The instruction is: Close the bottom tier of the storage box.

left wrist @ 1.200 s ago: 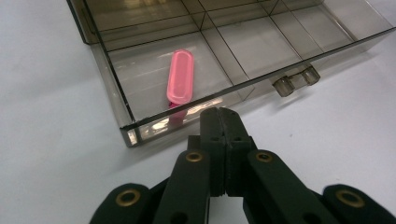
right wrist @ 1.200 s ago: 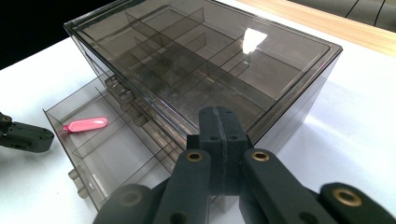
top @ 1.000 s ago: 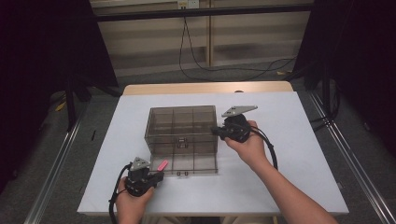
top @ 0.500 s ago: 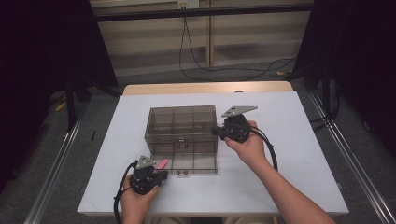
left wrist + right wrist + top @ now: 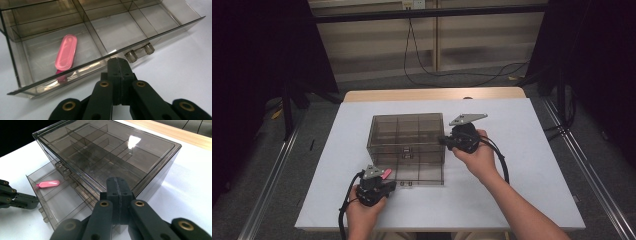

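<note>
Two grippers are seen at a smoky clear drawer cabinet (image 5: 408,137) on the white table (image 5: 532,150). Its lowest drawer (image 5: 417,175) is pulled out toward six o'clock, and a pink oblong piece (image 5: 66,52) lies flat in the compartment at its nine o'clock end. The left gripper (image 5: 117,65), jaws clenched on nothing, is held just outside the drawer's front wall beside the handle (image 5: 140,51). The right gripper (image 5: 117,185), likewise clenched and empty, is set against the cabinet's three o'clock side, apparently steadying it. Placing appears done; closing is judged next: the front wall must be pushed squarely toward twelve o'clock while the cabinet is braced.
</note>
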### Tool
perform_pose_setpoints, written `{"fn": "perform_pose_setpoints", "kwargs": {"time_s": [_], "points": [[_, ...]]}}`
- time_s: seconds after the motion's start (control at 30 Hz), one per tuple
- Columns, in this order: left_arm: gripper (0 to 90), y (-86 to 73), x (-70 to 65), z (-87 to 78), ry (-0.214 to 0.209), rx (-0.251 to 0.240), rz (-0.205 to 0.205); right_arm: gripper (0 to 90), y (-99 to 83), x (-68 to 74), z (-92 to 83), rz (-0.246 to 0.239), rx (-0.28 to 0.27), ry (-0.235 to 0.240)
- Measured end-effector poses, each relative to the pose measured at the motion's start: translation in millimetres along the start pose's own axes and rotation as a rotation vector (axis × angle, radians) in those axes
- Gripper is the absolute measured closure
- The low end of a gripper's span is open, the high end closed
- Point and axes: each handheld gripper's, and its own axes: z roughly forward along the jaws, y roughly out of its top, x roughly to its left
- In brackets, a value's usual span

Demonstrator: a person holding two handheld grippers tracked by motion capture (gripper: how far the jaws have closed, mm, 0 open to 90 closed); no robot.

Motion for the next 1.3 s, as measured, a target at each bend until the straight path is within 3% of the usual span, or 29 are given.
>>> {"fn": "perform_pose_setpoints", "kwargs": {"time_s": [1.0, 1.3], "points": [[90.0, 6.7, -8.0, 10.9, 0.019, -0.033, 0.005, 90.0, 0.3, 1.2, 0.1, -0.007, 0.000, -0.008], [90.0, 8.6, -9.3, 14.3, 0.037, -0.064, -0.009, 90.0, 0.5, 1.4, 0.2, -0.009, 0.000, -0.007]]}}
